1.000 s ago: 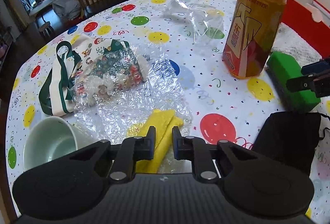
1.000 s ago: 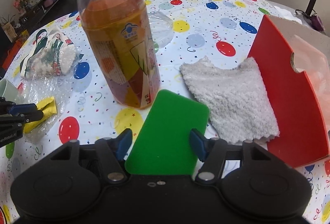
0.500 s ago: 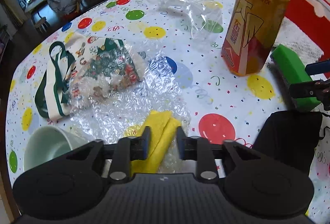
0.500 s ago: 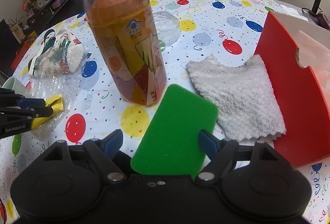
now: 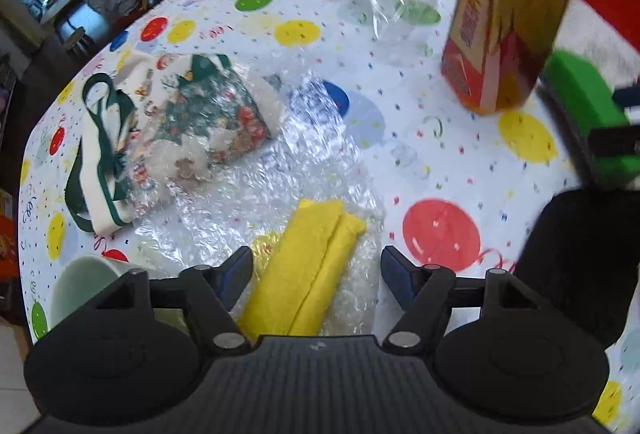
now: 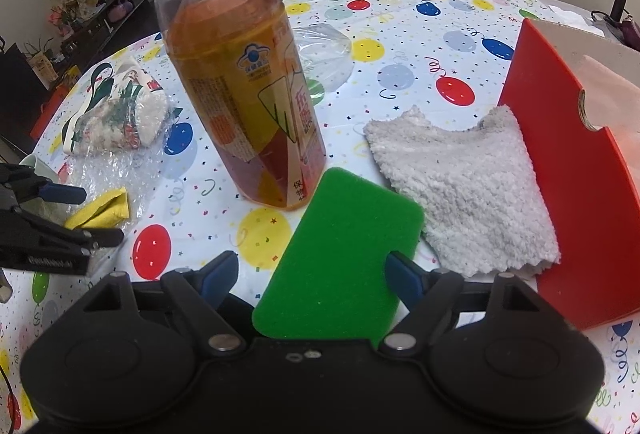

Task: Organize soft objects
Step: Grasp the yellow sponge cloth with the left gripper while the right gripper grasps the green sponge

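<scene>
A: Status, left claw (image 5: 316,270)?

B: Jaws spread wide, nothing clamped. Yellow cloth (image 5: 308,274) lies between the two fingers, lengthwise, near end running under the claw body. Can't tell if either finger touches it; a gap shows on both sides in left wrist view.

A: Cloth condition?

B: Folded into a long strip, one seam down the middle, bright yellow, felt-like. Sits on a crinkled sheet of bubble wrap (image 5: 256,194) spread on the table (image 5: 400,138).

A: Right claw (image 6: 312,274)?

B: Also apart. Green sponge (image 6: 344,254) lies flat between its fingers; right finger just beside the sponge edge, left finger well clear. Not squeezed.

A: Sponge look?

B: Rectangular w/ rounded corners, coarse green top, dark underside per left wrist view. Far end sits near the base of the tea bottle (image 6: 244,90), upright, amber liquid.

A: Other soft items?

B: Grey fluffy towel (image 6: 460,186) just right of sponge, its right edge against the red box (image 6: 568,170). Printed tote bag (image 5: 160,138) at far left, partly on the wrap. Black pouch (image 5: 580,266) at right edge. Pale green cup (image 5: 80,286) beside left claw.
</scene>
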### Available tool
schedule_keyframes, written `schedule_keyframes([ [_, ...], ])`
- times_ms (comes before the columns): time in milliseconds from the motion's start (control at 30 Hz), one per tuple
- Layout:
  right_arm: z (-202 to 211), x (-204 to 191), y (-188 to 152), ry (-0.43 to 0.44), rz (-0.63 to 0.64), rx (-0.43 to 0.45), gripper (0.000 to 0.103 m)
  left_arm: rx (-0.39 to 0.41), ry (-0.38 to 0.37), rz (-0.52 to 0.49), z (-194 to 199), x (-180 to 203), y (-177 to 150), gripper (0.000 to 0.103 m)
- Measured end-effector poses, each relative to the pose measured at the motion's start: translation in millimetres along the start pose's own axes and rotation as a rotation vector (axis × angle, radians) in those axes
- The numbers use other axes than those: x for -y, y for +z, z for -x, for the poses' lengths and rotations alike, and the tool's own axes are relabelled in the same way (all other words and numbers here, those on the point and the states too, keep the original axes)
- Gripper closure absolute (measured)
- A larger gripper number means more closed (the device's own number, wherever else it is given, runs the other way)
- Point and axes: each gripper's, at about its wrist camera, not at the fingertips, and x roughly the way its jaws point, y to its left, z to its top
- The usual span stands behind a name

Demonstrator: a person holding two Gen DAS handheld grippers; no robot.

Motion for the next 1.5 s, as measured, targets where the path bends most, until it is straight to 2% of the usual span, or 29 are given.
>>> schedule_keyframes([
  [200,-1,-2,1,-0.005,0.000,0.000,0.021,0.008,-0.007,0.055,3,-6,-1,0.046],
  [300,-1,-1,1,-0.004,-0.006,0.000,0.022,0.005,-0.068,0.121,6,-15,-3,0.046],
  [433,-1,-1,0,-0.005,-0.010,0.001,0.022,-0.003,-0.099,0.178,8,-17,-4,0.047],
  [567,1,1,0,-0.001,-0.020,0.003,0.022,0.015,-0.195,0.229,18,-15,-6,0.047],
  [633,2,2,-1,-0.001,-0.024,0.003,0.022,0.024,-0.202,0.247,21,-15,-8,0.047],
  [733,2,4,-2,-0.005,-0.027,0.004,0.022,0.013,-0.154,0.223,19,-14,-12,0.047],
  [833,3,4,-2,-0.004,-0.026,0.005,0.022,0.002,-0.156,0.233,16,-17,-16,0.059],
  [867,3,4,-2,-0.003,-0.026,0.005,0.022,0.004,-0.155,0.227,15,-17,-17,0.059],
  [1133,0,-3,-3,-0.026,0.018,0.002,0.023,0.037,-0.043,0.045,12,13,-20,0.061],
  [1167,-1,-5,-3,-0.036,0.031,0.003,0.025,0.041,-0.039,0.046,12,13,-20,0.062],
  [1267,0,-8,-5,-0.072,0.067,0.018,0.044,0.051,-0.044,0.069,14,10,-21,0.063],
  [1300,1,-7,-5,-0.074,0.071,0.021,0.045,0.053,-0.048,0.084,15,8,-21,0.063],
  [1433,7,-1,-5,-0.045,0.054,0.028,0.059,0.063,-0.062,0.130,21,2,-22,0.064],
  [1500,12,-2,-5,-0.036,0.060,0.036,0.072,0.086,-0.066,0.134,29,2,-22,0.065],
])
